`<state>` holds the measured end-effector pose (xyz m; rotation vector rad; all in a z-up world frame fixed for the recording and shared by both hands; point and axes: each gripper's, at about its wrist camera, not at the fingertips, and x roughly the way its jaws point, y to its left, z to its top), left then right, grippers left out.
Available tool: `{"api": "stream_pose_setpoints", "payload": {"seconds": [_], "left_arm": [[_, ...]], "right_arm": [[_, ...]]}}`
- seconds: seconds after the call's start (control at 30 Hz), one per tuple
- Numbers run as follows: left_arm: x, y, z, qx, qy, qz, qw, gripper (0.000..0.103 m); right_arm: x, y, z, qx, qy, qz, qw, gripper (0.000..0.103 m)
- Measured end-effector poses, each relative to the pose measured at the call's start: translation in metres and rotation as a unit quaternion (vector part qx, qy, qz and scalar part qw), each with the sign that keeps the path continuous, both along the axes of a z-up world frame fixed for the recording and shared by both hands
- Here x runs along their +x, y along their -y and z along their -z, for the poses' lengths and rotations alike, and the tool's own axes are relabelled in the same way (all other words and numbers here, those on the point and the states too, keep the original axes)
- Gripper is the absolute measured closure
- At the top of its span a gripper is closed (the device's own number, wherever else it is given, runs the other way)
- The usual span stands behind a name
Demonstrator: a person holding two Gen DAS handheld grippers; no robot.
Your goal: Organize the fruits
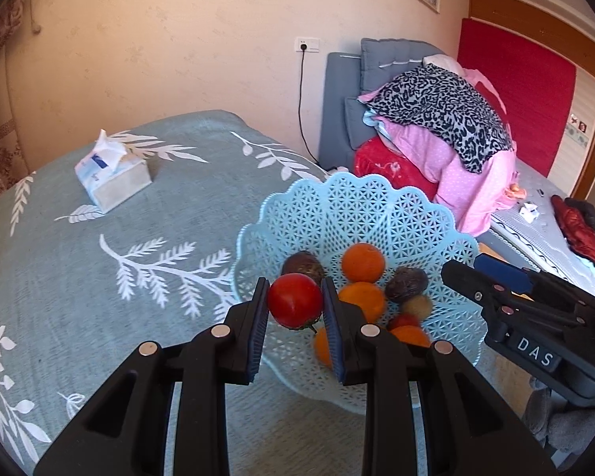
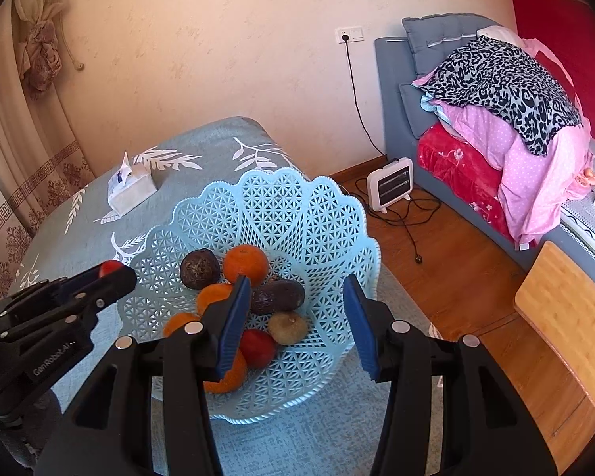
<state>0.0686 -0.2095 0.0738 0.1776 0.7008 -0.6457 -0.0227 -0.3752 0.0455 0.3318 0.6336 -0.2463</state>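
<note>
My left gripper [image 1: 295, 303] is clamped on a red tomato [image 1: 294, 300], its 2 blue pads pressing the fruit's left and right flanks at about the widest part, and I hold it in the air over the near-left rim of the light blue lattice basket [image 1: 361, 206], which stands at the right edge of the table's leaf-print cloth [image 1: 99, 277]. I judge the tomato light, smooth-skinned and a little slippery, and soft enough to bruise or split, so the squeeze should stay gentle and across the middle, away from the green stem end that hangs at its underside. My right gripper [image 2: 301, 321] is spread wide and carries nothing, poised over the basket's near-right side. Inside lie several oranges [image 2: 245, 265], 2 dark wrinkled fruits [image 2: 199, 269], a brownish kiwi-like fruit [image 2: 288, 327] and another red fruit [image 2: 258, 348]. The oranges look firm and would bear a stronger pinch; the wrinkled ones look softer, I'd guess. The open-weave basket seems light plastic and could slide on the cloth if nudged. A tissue box [image 1: 113, 176] sits well apart toward the table's far edge.
</note>
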Motion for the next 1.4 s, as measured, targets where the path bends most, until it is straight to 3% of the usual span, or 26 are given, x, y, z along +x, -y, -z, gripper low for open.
{"api": "stream_pose_setpoints", "payload": {"seconds": [0.07,0.13,0.17,0.4,0.53,0.63,0.7,0.9,1.17,1.27,1.4], "left_arm": [[0.0,0.001,0.001,-0.001,-0.005,0.003,1.0,0.074],[0.0,0.001,0.002,-0.003,-0.006,0.0,1.0,0.051],[0.0,0.0,0.001,-0.004,-0.004,-0.003,1.0,0.047],[0.002,-0.013,-0.001,-0.008,0.0,-0.018,0.9998,0.034],[0.001,-0.023,-0.003,-0.005,0.014,-0.038,0.9992,0.017],[-0.001,-0.029,-0.003,0.001,0.022,-0.05,0.9985,0.013],[-0.003,-0.033,-0.002,0.003,0.027,-0.059,0.9979,0.012],[-0.011,-0.046,-0.001,0.008,0.035,-0.077,0.9964,0.012],[-0.021,-0.06,-0.007,0.006,0.049,-0.09,0.9947,0.012],[-0.028,-0.062,-0.008,0.012,0.063,-0.094,0.9935,0.012],[-0.033,-0.064,-0.01,0.013,0.068,-0.094,0.9932,0.012]], "right_arm": [[0.0,0.001,0.0,0.001,0.0,0.001,1.0,0.053],[-0.001,0.001,0.0,0.002,0.0,0.002,1.0,0.053],[-0.001,0.001,0.001,0.002,0.0,0.002,1.0,0.053],[-0.004,0.001,0.001,0.005,0.0,0.003,1.0,0.051],[-0.008,-0.002,0.0,0.003,0.003,0.002,1.0,0.047],[-0.012,-0.005,-0.003,0.002,0.006,0.003,1.0,0.042],[-0.014,-0.006,-0.004,0.002,0.008,0.003,1.0,0.033],[-0.019,-0.016,-0.005,-0.002,0.008,-0.007,1.0,0.027],[-0.024,-0.028,-0.006,-0.006,0.006,-0.018,1.0,0.026],[-0.026,-0.032,-0.006,-0.008,0.007,-0.02,1.0,0.018],[-0.029,-0.038,-0.007,-0.021,0.007,-0.021,1.0,0.016]]}}
